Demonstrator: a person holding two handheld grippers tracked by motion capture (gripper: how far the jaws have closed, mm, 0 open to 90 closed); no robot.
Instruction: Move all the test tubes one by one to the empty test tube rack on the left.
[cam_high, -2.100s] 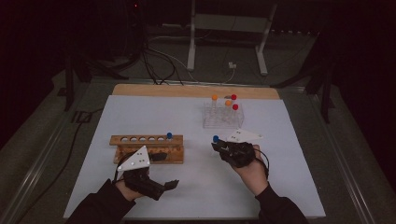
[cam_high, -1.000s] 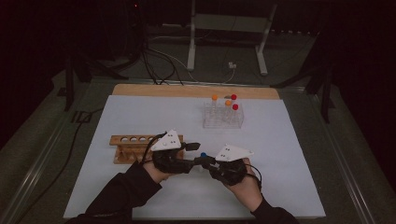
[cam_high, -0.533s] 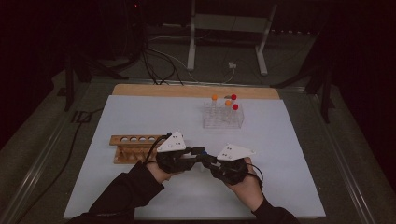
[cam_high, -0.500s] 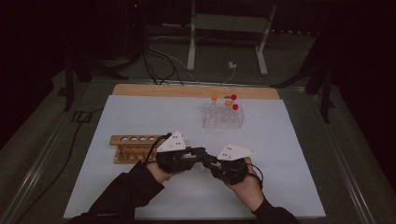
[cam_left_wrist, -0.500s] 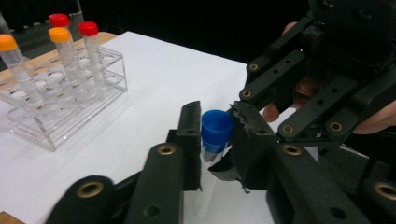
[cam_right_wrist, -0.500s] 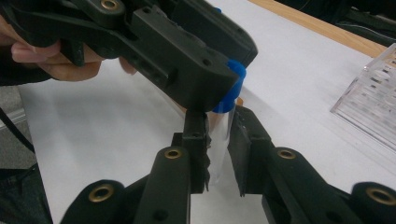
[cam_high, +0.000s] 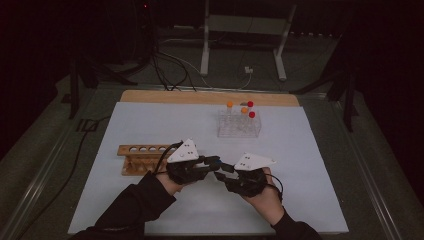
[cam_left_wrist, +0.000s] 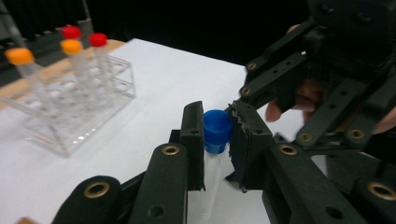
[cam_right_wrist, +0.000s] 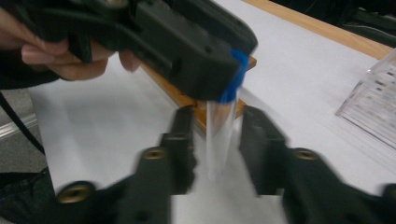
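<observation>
Fingers (cam_left_wrist: 192, 140) of the left gripper (cam_left_wrist: 217, 144) clamp the blue-capped tube (cam_left_wrist: 215, 135) at its cap, above the tabletop's (cam_high: 150, 120) near middle. Right gripper (cam_right_wrist: 217, 144) fingers stand apart around the glass; closing squarely before the left lets go would likely keep it upright.

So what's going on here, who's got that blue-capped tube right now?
A person is working a gripper in each hand above the white mat. The left gripper is shut on the cap of the blue-capped tube, holding it upright. The right gripper sits open, one jaw either side of the tube's clear body, not touching it. It looks like a handover between the two. The wooden rack lies behind the left hand; the clear rack holds orange- and red-capped tubes.
</observation>
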